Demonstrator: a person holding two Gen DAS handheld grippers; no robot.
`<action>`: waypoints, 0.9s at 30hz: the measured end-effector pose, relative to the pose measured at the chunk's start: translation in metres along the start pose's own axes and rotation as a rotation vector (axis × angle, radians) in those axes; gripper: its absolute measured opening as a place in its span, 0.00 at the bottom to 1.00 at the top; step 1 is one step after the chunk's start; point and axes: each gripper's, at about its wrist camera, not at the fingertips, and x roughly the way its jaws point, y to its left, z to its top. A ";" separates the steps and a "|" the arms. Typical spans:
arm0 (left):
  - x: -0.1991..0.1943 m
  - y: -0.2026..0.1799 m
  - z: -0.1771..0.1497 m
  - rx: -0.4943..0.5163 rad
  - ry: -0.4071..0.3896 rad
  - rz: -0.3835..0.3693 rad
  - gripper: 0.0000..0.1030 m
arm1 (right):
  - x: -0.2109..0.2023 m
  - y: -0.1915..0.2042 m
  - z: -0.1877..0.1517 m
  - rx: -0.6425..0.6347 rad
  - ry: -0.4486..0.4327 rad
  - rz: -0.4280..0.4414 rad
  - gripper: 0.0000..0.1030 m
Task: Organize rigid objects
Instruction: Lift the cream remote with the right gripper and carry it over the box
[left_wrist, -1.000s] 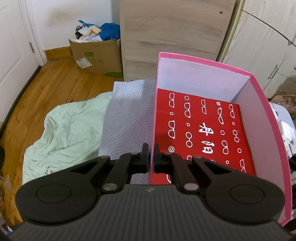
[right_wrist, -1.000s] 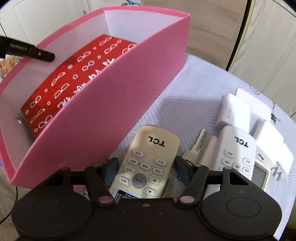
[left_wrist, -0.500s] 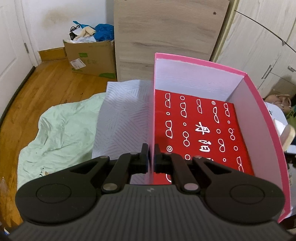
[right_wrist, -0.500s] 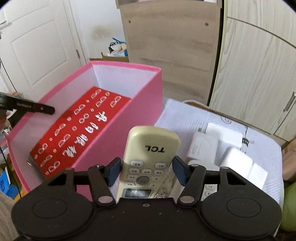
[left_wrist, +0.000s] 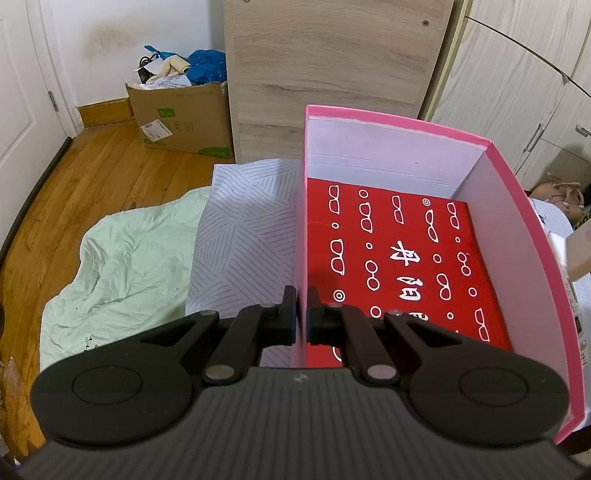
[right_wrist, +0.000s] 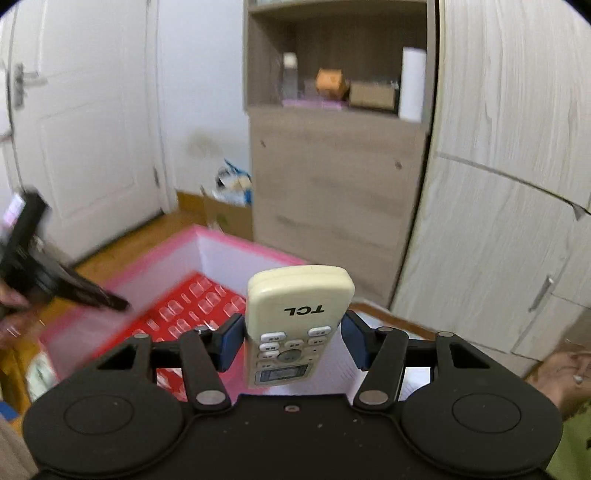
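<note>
A pink open box (left_wrist: 517, 258) stands on the patterned table cover (left_wrist: 243, 236), with a flat red box printed with white glasses (left_wrist: 399, 258) lying inside it. My left gripper (left_wrist: 302, 295) is shut on the pink box's left wall near the front corner. In the right wrist view my right gripper (right_wrist: 291, 339) is shut on a cream TCL remote (right_wrist: 299, 295), raised in the air and pointing forward. The remote hangs to the right of the pink box (right_wrist: 221, 251) and above its rim. My left gripper (right_wrist: 123, 305) shows blurred at that box's left wall.
A wooden cabinet (left_wrist: 332, 74) with an open shelf of small items (right_wrist: 332, 85) stands behind the table, with wardrobe doors (right_wrist: 498, 221) to its right. A full cardboard box (left_wrist: 184, 122) and a green cloth (left_wrist: 129, 266) lie on the wooden floor at left.
My right gripper closed on the remote and lifted it off the table, tilting up until the table's other items left view. My left gripper kept its hold on the box wall.
</note>
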 end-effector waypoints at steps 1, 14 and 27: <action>0.000 0.000 0.000 -0.006 0.002 -0.001 0.04 | -0.003 0.003 0.006 0.013 -0.004 0.040 0.61; -0.003 0.004 -0.001 -0.009 0.004 -0.028 0.04 | 0.160 0.055 0.028 0.320 0.519 0.270 0.61; -0.003 0.000 -0.005 0.042 -0.015 -0.027 0.05 | 0.253 0.046 -0.003 0.617 0.630 0.267 0.61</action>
